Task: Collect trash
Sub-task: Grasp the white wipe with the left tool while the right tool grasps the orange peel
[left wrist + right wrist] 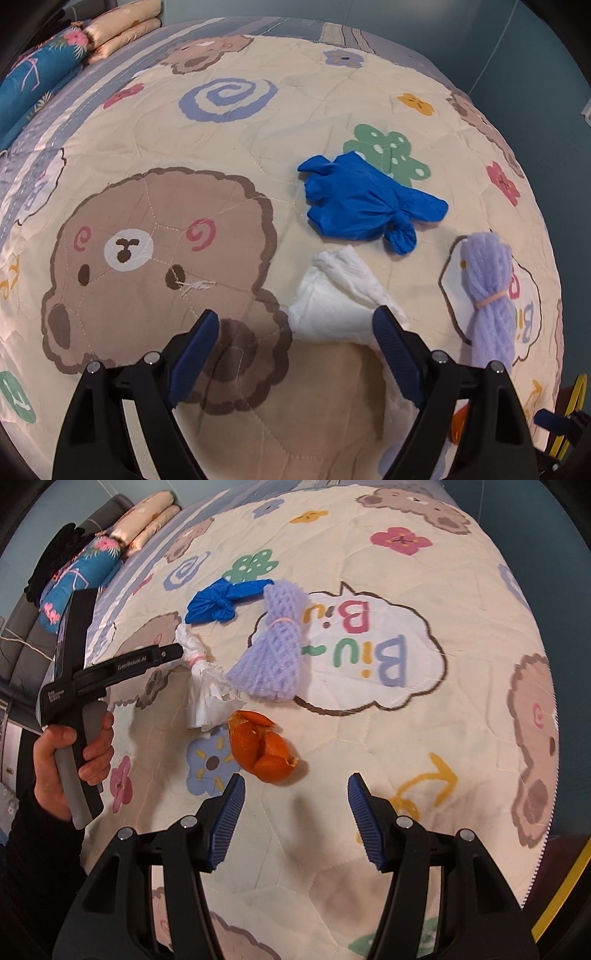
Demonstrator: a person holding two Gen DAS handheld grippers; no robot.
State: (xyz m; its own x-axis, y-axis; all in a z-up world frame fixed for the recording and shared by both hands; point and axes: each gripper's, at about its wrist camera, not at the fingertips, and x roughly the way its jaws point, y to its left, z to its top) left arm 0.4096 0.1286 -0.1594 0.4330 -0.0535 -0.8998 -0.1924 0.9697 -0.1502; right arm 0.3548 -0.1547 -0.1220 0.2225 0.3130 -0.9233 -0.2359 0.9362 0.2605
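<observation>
Left wrist — cartoon quilt [258,122], teal wall [535,55]

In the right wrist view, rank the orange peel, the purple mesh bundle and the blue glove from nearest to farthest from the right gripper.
1. orange peel: just ahead of the right gripper, toward its left jaw.
2. purple mesh bundle: farther up the quilt, beside the "Biu Biu" bubble.
3. blue glove: farthest, up and left of the bundle.

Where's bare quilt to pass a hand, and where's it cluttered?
Free: the big brown bear print, left of the white tissue, and the Biu Biu cloud. Crowded: blue glove, purple mesh, orange peel.
</observation>
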